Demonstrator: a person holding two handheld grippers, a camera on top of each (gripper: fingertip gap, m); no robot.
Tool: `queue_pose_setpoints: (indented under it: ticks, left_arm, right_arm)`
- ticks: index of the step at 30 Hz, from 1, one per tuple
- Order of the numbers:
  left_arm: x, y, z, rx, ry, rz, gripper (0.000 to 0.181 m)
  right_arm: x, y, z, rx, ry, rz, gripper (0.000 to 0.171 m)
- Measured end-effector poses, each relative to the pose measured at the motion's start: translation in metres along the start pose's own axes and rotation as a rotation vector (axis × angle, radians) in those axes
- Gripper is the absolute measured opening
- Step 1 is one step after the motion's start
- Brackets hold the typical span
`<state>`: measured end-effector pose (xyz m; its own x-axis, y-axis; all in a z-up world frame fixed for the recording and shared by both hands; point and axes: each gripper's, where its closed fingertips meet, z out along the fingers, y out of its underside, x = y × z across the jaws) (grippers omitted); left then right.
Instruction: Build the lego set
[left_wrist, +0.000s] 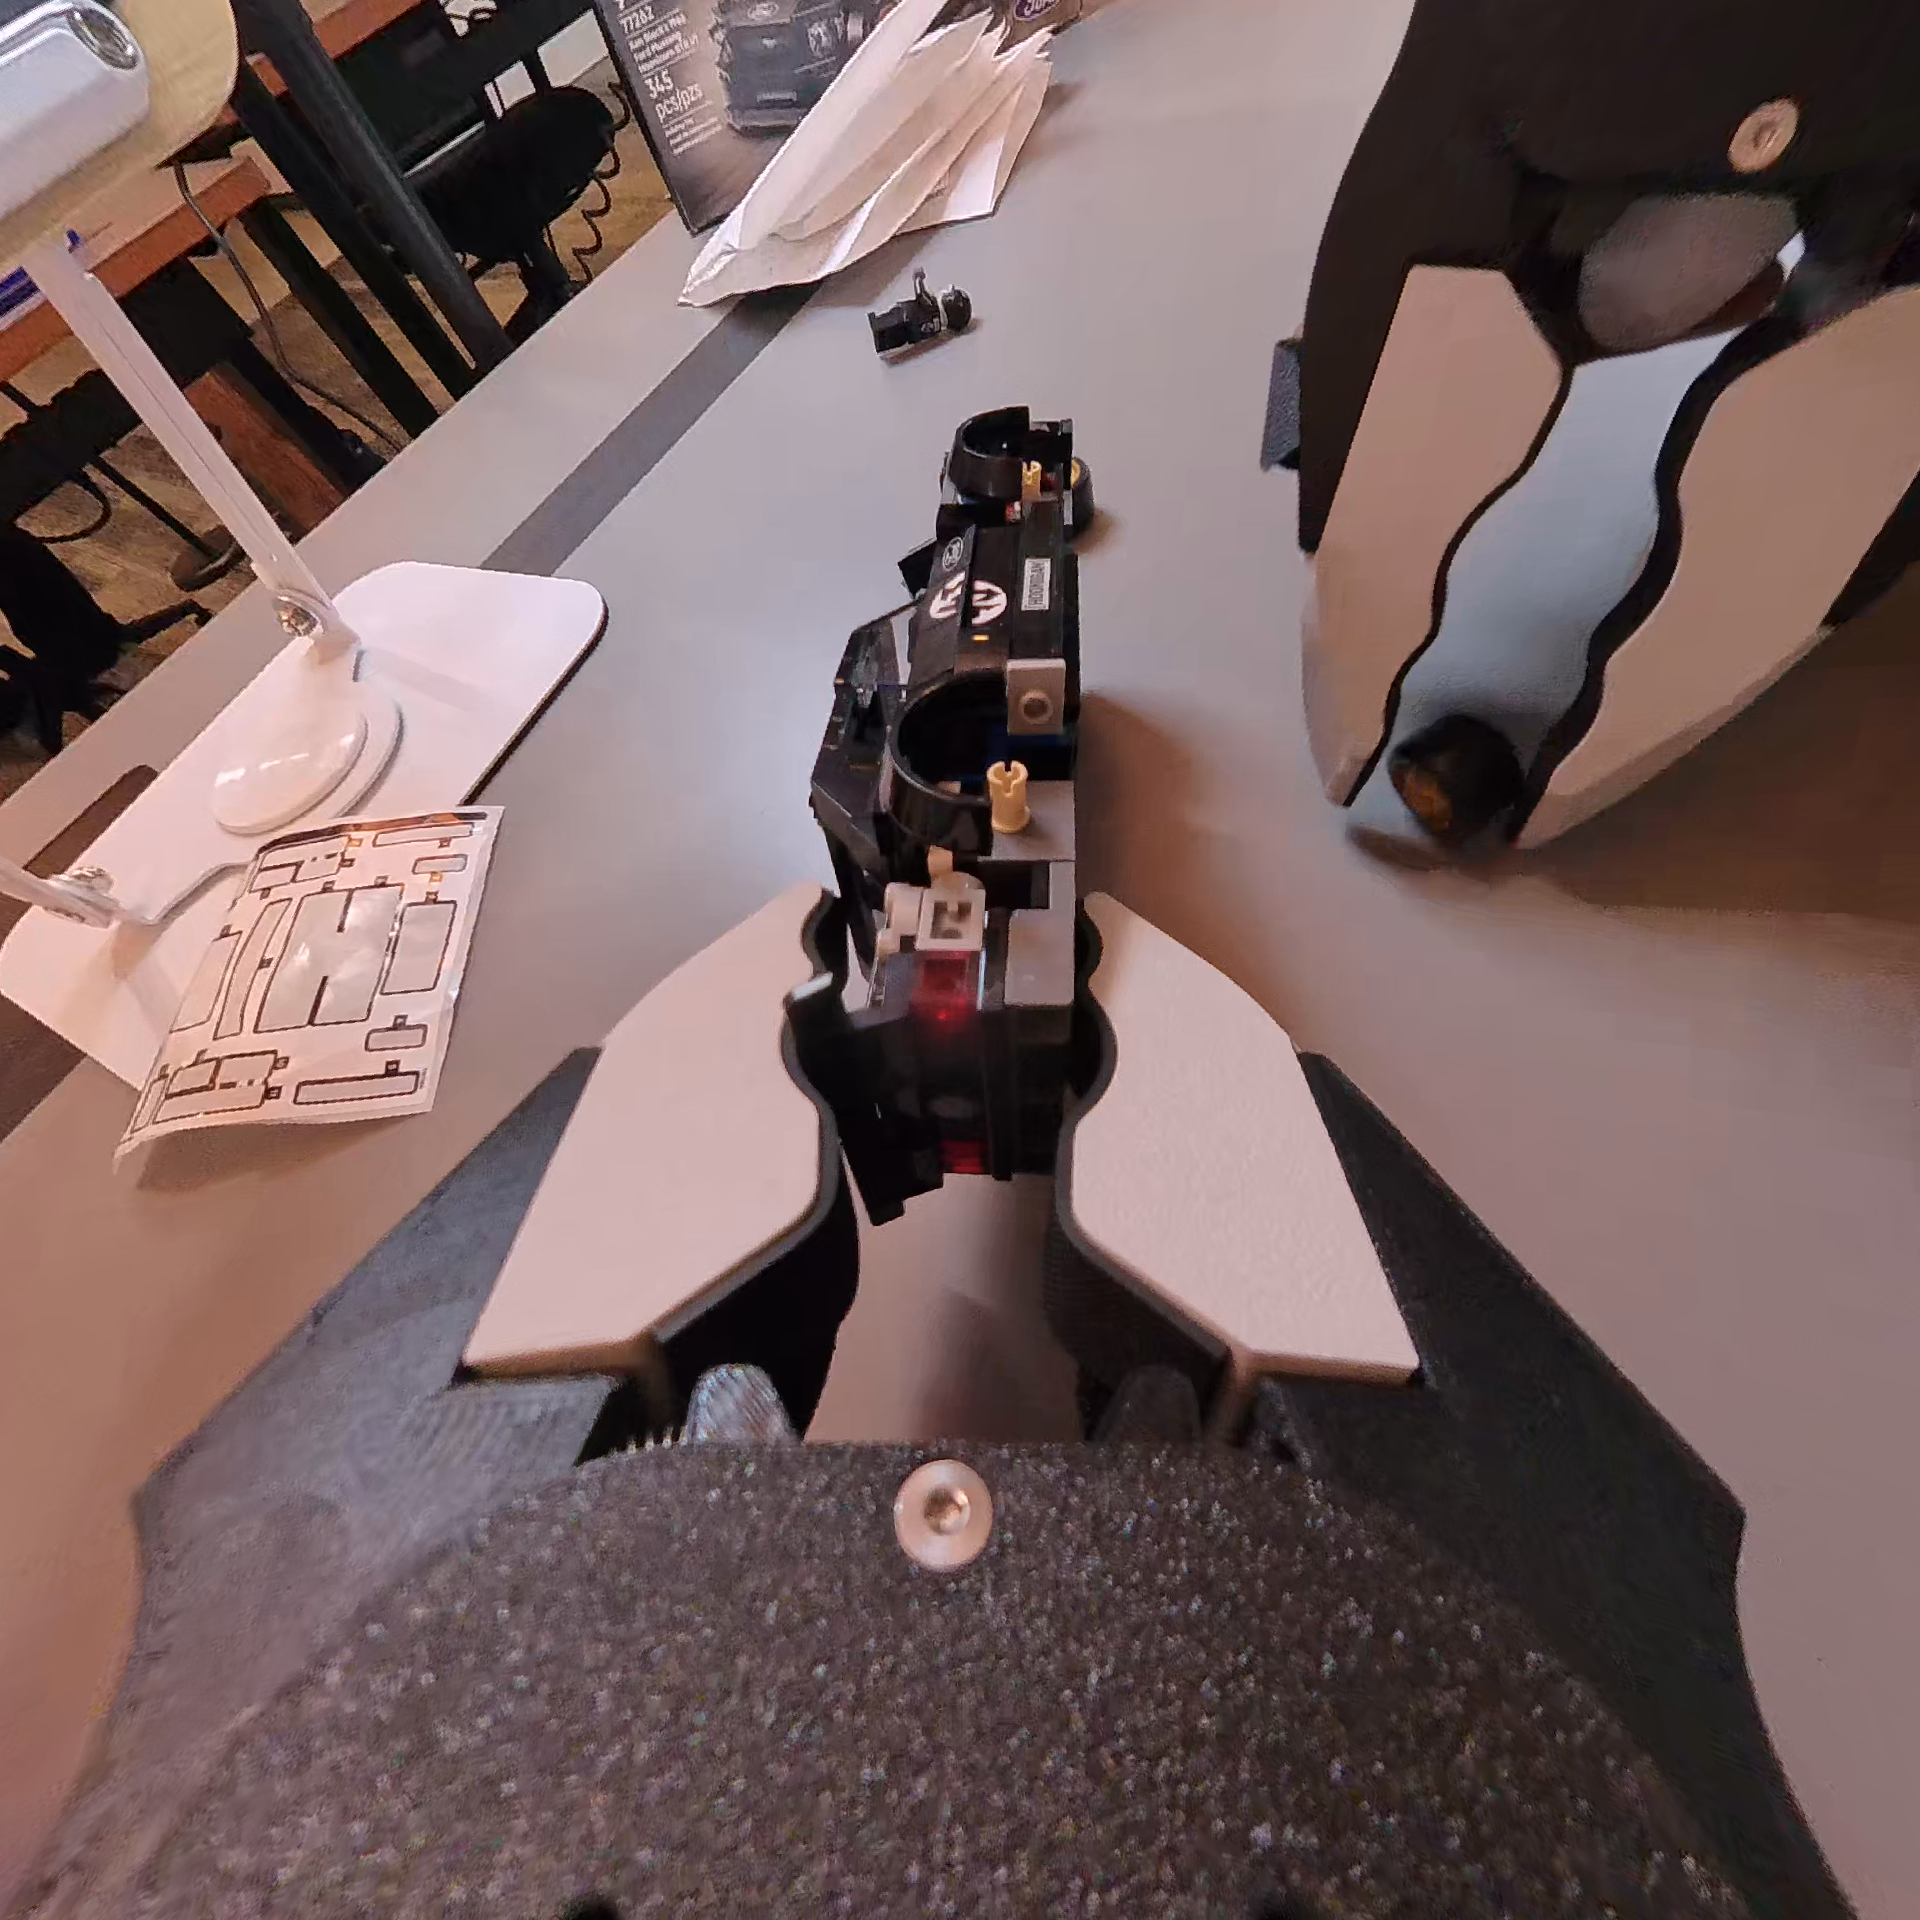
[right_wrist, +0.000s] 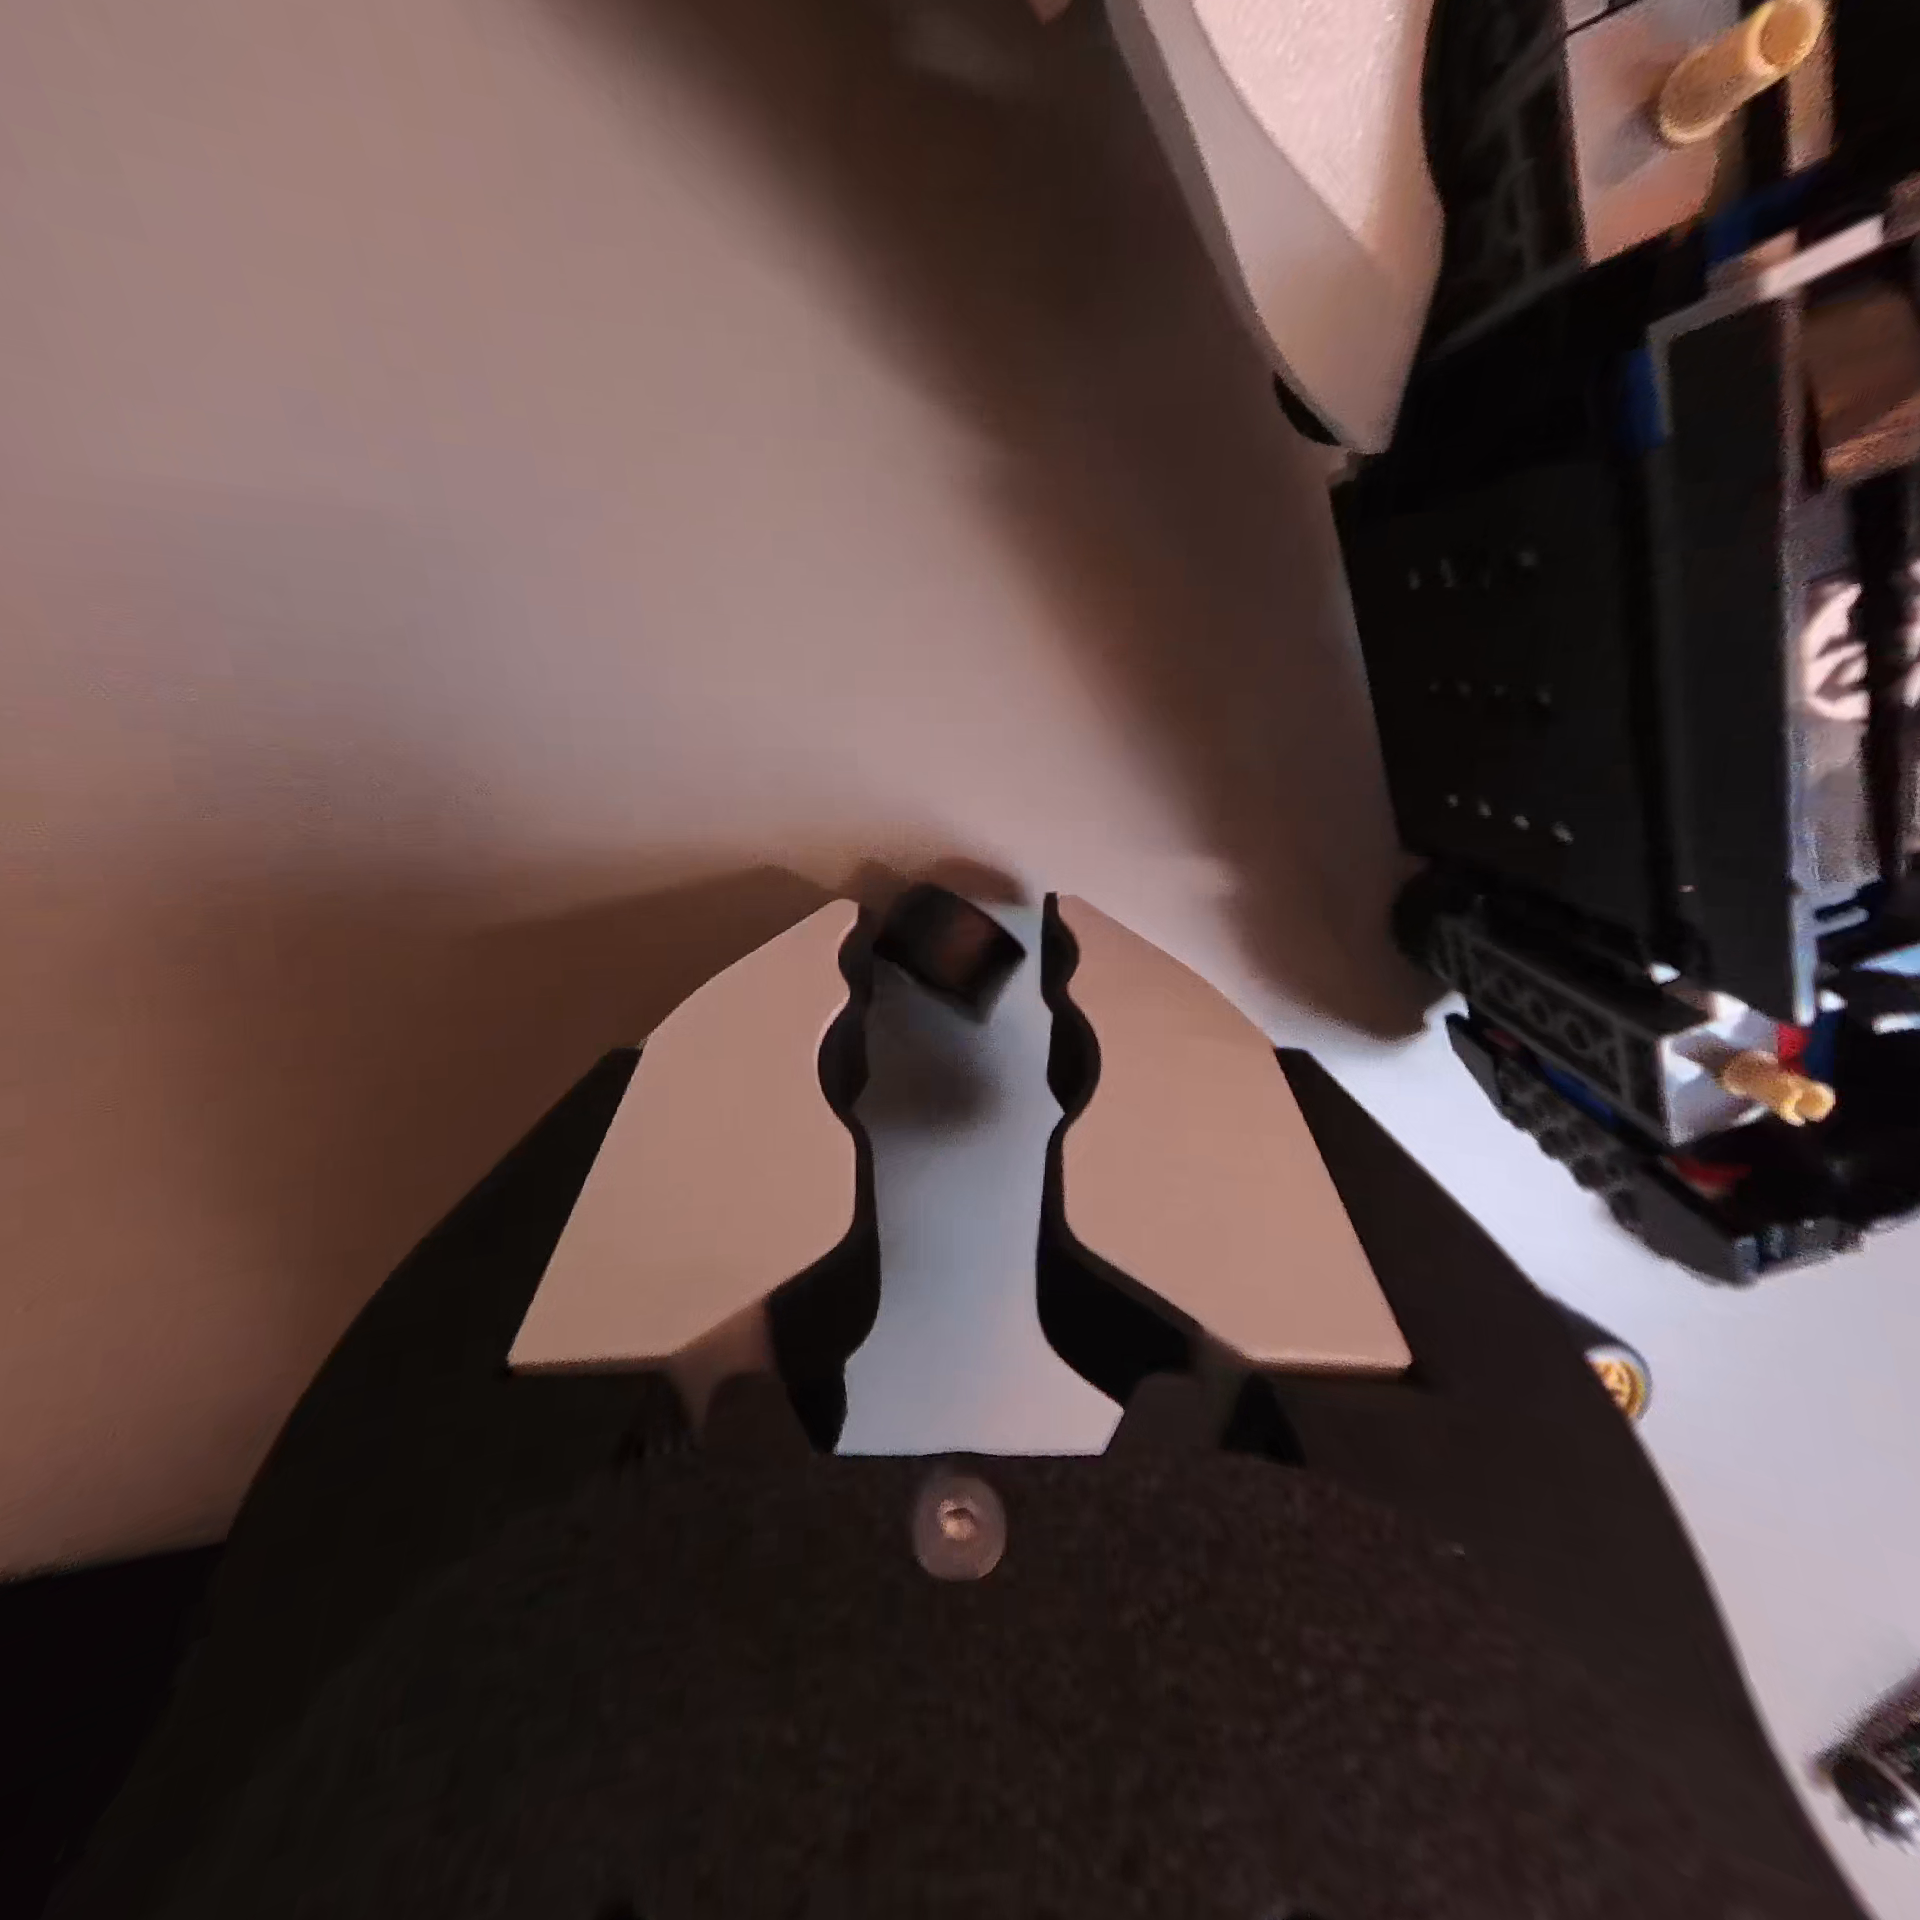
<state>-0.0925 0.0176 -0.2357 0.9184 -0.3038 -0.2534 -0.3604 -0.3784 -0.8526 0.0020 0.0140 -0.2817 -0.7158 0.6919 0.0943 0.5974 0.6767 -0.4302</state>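
Black car body (left_wrist: 966, 831), mostly built but wheelless with bare tan axle pins, lies clamped in the left gripper (left_wrist: 951, 1023); the right gripper (right_wrist: 951, 961), fingers apart, straddles a wheel (right_wrist: 940, 951) on the counter (left_wrist: 1351, 1143).

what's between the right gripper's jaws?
A small black wheel sits on the grey table between the right gripper jaws, which stand open around it. Its underside is hidden.

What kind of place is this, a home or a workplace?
Probably an office or lab workspace, not a home: a long grey table with a white desk lamp, black office chairs and more desks behind. On the table lie a Lego box and a sticker sheet.
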Motion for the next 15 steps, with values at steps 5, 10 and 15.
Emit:
queue_pose_setpoints:
  ticks: [5,10,15]
  left_arm:
    - [-0.001,0.002,0.000,-0.010,0.008,-0.024,0.041]
    - [-0.001,0.003,0.000,-0.016,0.011,-0.021,0.041]
    - [-0.001,0.004,0.001,-0.017,0.018,-0.020,0.041]
  right_arm:
    - [0.008,-0.006,0.000,0.089,0.062,0.061,0.037]
    - [0.008,0.008,-0.025,0.170,0.213,0.242,0.039]
    - [-0.015,0.010,-0.041,0.270,0.407,0.211,0.031]
